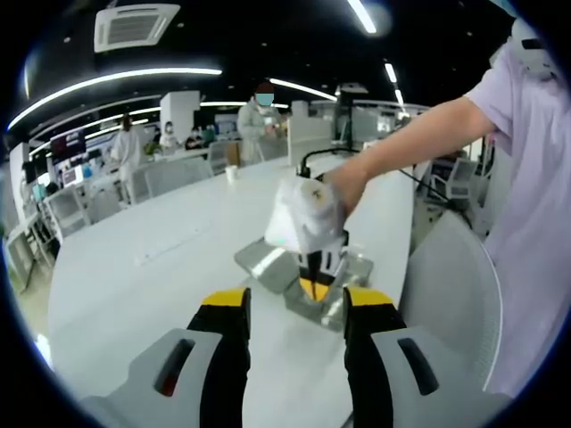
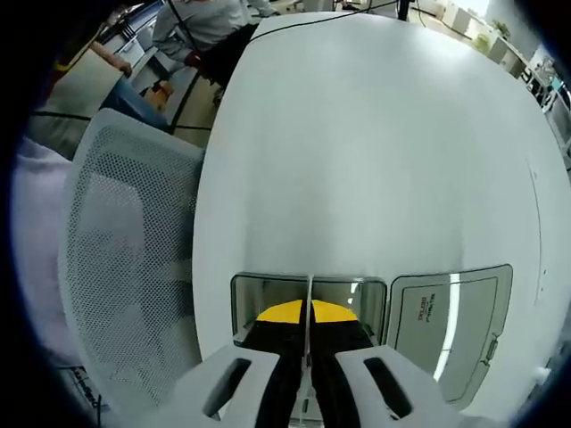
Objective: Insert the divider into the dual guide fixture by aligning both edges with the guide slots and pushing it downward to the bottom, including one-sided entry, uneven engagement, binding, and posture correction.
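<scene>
The table has a smooth white top with a soft, satiny sheen. On it the guide fixture looks like polished metal, mirror-bright, and the flat tray beside it has the same brushed silvery gloss. The divider is a thin pale sheet, seen edge-on. The right gripper is matt black plastic with yellow tips on a light grey shell. The chair back is white perforated mesh.

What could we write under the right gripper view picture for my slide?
Right gripper pinching a thin divider edge-on over the shiny metal guide fixture on a white table.
</scene>
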